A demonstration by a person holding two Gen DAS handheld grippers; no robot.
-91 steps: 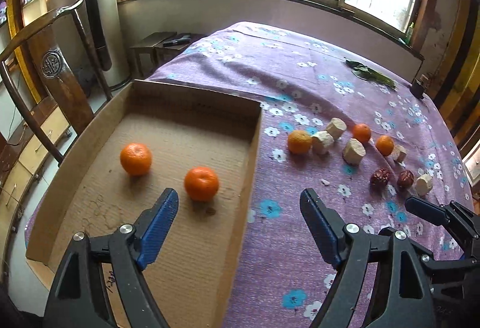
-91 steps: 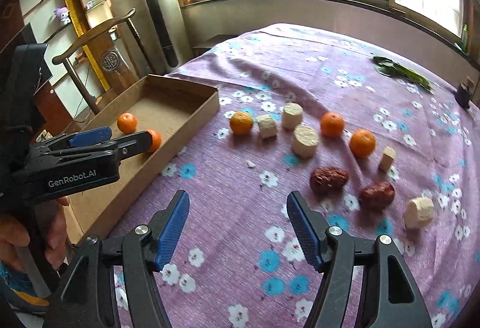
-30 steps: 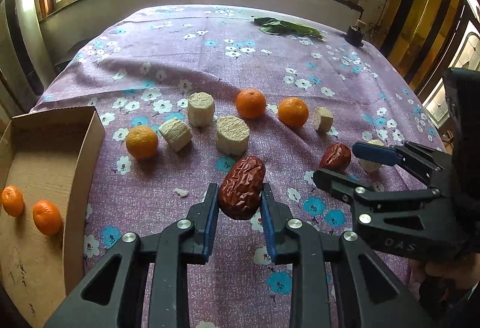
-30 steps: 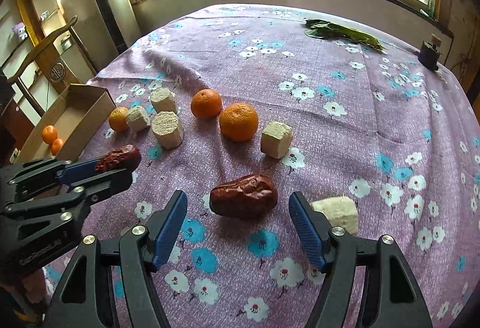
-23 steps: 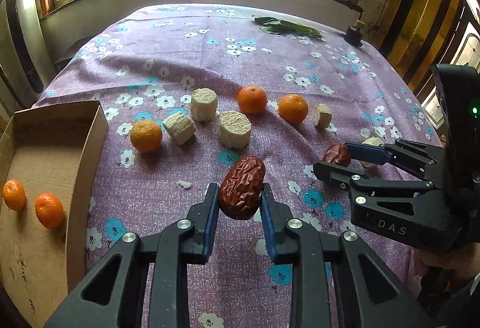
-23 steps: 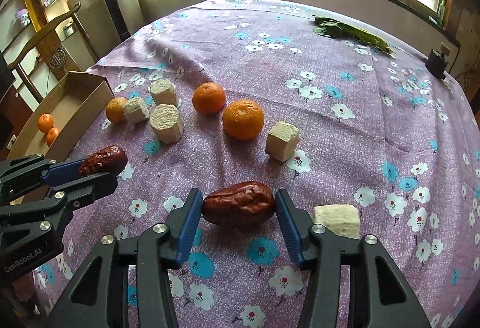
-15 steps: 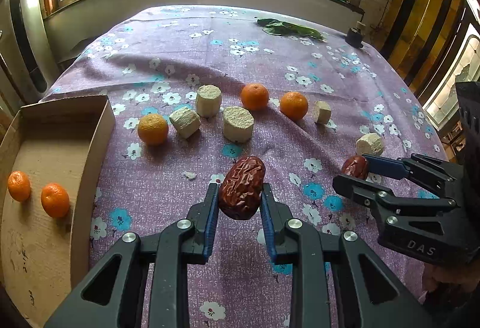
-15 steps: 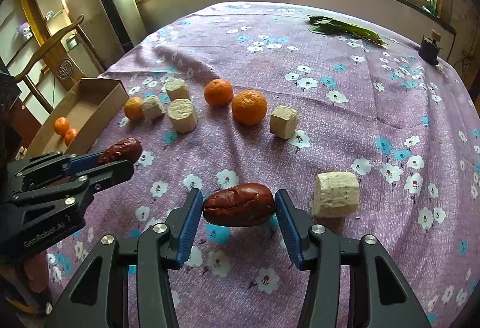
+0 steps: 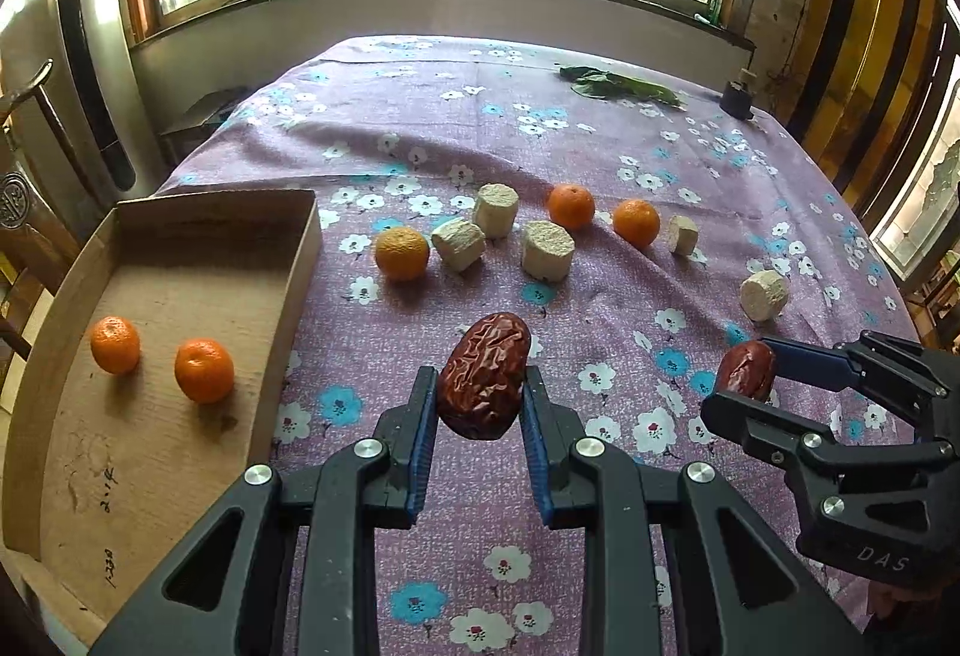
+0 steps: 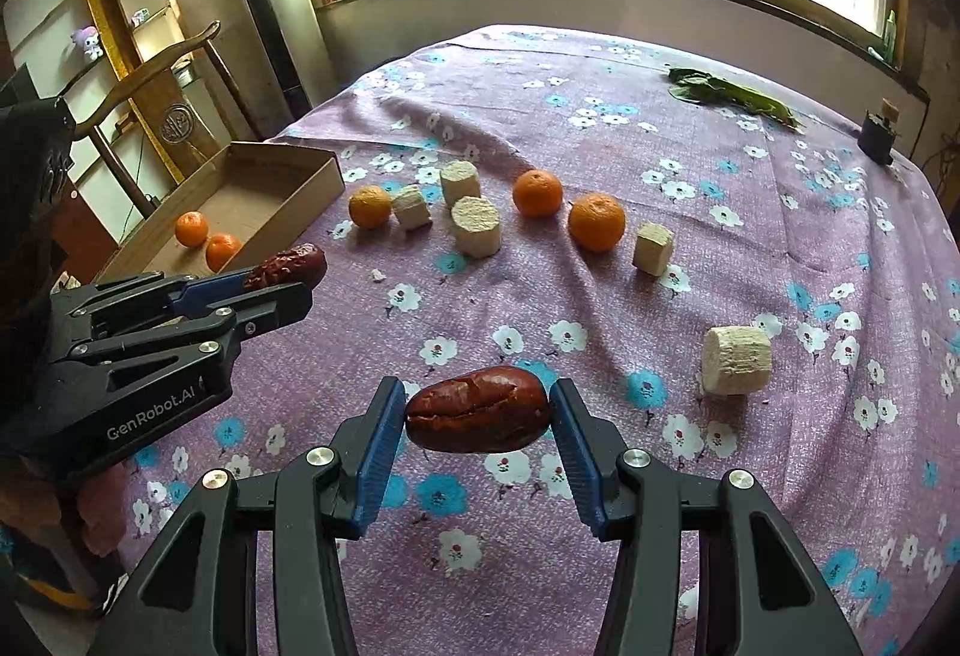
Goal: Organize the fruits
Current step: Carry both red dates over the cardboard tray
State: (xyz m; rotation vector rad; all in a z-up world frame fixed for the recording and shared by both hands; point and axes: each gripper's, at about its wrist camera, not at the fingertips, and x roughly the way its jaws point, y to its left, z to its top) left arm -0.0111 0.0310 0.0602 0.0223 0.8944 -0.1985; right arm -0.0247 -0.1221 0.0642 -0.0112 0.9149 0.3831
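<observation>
Left wrist view: left claw [image 9: 480,404] clamped on a wrinkled red date [image 9: 483,375], held upright above the purple flowered desk [image 9: 540,140]. To the left, an open cardboard box [image 9: 180,296] with two oranges in box [image 9: 204,369] lying near each other on its floor. Beyond the date, a loose row on the cloth — an orange [image 9: 402,253], three pale cut cylinders [image 9: 546,249], two more oranges [image 9: 570,205], a small pale chunk [image 9: 683,234], and another cylinder [image 9: 764,295] well apart on the right. At the right edge, right claw [image 9: 747,374] closed on a second date [image 9: 746,370], seen side-on. Green leaves [image 9: 618,83] at the far end of the desk. Right wrist view: right claw [image 10: 477,419] gripping the smoother date [image 10: 478,408] crosswise by its ends, lifted off the desk [image 10: 780,212]. On the left, left claw [image 10: 282,278] holding the wrinkled date [image 10: 288,263] at its tip, near the box [image 10: 252,200] — both oranges [image 10: 207,239] visible inside. The row of oranges [image 10: 596,222] and pale pieces [image 10: 476,225] lies farther back, a lone cylinder [image 10: 737,360] resting just to the right of the held date.
</observation>
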